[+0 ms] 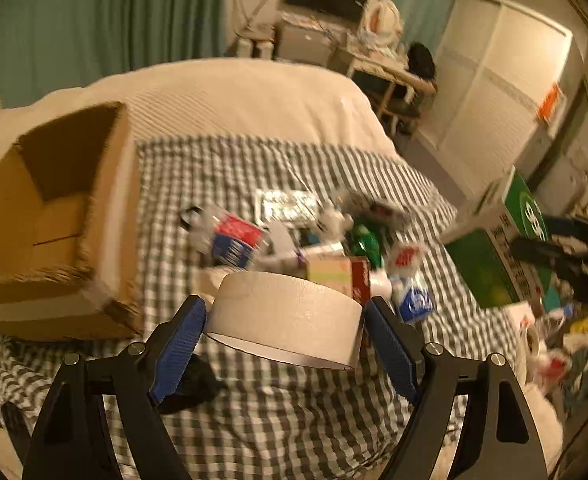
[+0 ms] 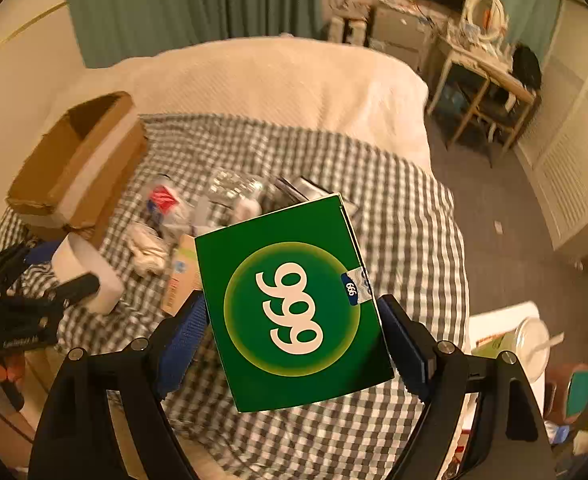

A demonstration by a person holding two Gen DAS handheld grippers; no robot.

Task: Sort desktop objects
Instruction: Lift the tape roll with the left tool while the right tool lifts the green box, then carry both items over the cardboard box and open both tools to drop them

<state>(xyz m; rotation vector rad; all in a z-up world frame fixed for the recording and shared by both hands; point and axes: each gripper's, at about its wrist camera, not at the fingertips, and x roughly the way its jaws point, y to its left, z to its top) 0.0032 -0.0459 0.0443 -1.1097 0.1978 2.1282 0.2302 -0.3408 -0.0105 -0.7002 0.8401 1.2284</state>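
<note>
My left gripper [image 1: 283, 334] clamped a white tape roll [image 1: 285, 318] across its width, held clear of the checked cloth [image 1: 294, 400]. My right gripper [image 2: 294, 332] pinched a green box [image 2: 294, 304] marked "999". Both seemed bound for the open cardboard box [image 1: 53, 216]; the unsorted pile [image 1: 294, 232] lay beyond, labels blurred.

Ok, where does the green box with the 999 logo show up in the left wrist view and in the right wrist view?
Left wrist view: the green 999 box is at the right edge, above the checked cloth, held by the other gripper.
Right wrist view: it fills the lower centre, between this gripper's blue fingers.
Shared landmark: the open cardboard box on the left of both views.
</note>
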